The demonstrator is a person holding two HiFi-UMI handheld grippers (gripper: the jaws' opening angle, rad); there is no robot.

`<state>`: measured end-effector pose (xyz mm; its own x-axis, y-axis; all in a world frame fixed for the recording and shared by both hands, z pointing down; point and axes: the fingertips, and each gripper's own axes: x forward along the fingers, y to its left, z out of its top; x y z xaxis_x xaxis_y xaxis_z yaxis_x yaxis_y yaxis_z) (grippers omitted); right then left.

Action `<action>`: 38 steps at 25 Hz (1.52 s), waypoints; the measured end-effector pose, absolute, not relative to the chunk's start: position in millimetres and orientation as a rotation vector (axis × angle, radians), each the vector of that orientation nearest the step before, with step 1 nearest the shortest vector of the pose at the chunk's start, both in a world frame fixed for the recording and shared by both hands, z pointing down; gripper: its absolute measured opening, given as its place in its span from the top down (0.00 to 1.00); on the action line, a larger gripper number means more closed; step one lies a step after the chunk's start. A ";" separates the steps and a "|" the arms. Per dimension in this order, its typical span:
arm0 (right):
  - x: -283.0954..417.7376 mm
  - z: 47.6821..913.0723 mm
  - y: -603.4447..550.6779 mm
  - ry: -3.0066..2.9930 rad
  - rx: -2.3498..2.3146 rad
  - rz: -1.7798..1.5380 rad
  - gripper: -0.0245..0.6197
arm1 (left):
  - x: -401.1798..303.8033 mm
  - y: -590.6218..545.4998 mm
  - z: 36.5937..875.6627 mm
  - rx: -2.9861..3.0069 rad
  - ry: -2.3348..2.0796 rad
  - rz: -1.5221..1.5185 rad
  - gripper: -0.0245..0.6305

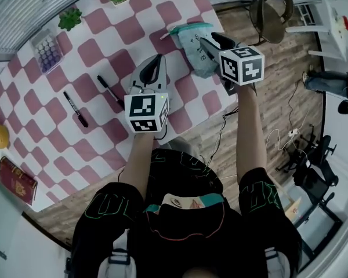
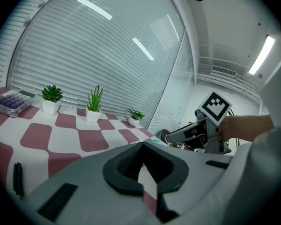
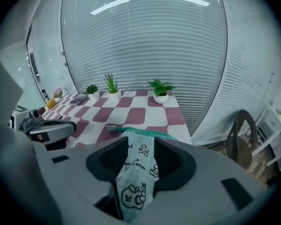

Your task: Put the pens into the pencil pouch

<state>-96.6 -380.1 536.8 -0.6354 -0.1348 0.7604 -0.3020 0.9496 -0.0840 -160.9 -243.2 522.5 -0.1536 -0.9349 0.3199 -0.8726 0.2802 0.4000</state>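
Right gripper [image 1: 207,44] hangs open over the pouch [image 1: 188,39]: best pinch its zip edge (not the middle), keeping the mouth free; left gripper [image 1: 155,62], clenched empty, should fetch the 2 pens [image 1: 75,109]

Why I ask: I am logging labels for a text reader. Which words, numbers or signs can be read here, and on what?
Nothing reads clearly enough to quote.
pencil pouch: small printed words among cartoon drawings, too blurred to read.
red book: gold print, too small to read.
left marker cube, right marker cube: black-and-white square patterns, no letters.
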 end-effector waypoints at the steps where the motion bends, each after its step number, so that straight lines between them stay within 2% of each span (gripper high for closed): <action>1: -100.2 542.1 -381.4 -2.244 0.295 0.265 0.72 | -161.5 -243.7 523.7 1.615 -2.049 -0.168 0.97; 10: -118.7 580.0 -401.3 -2.091 0.298 0.307 0.65 | -169.5 -241.8 533.0 1.566 -2.054 -0.182 0.97; 23: -121.8 608.4 -404.8 -1.972 0.280 0.294 0.65 | -178.1 -231.5 533.3 1.455 -2.139 -0.165 0.97; 24: -122.3 608.4 -404.6 -1.969 0.275 0.294 0.65 | -177.6 -230.7 532.9 1.449 -2.146 -0.163 0.97; 27: -122.8 607.4 -403.8 -1.973 0.277 0.291 0.83 | -174.9 -228.1 530.8 1.437 -2.165 -0.159 0.97; 29: -121.2 607.4 -402.8 -1.979 0.283 0.284 0.91 | -171.9 -224.8 528.9 1.429 -2.173 -0.163 0.97; 31: -119.8 607.1 -402.1 -1.987 0.282 0.281 0.94 | -170.0 -221.0 525.9 1.420 -2.187 -0.163 0.97; 38: -113.0 579.7 -392.0 -2.117 0.265 0.299 0.95 | -165.8 -204.7 512.5 1.379 -2.256 -0.163 0.97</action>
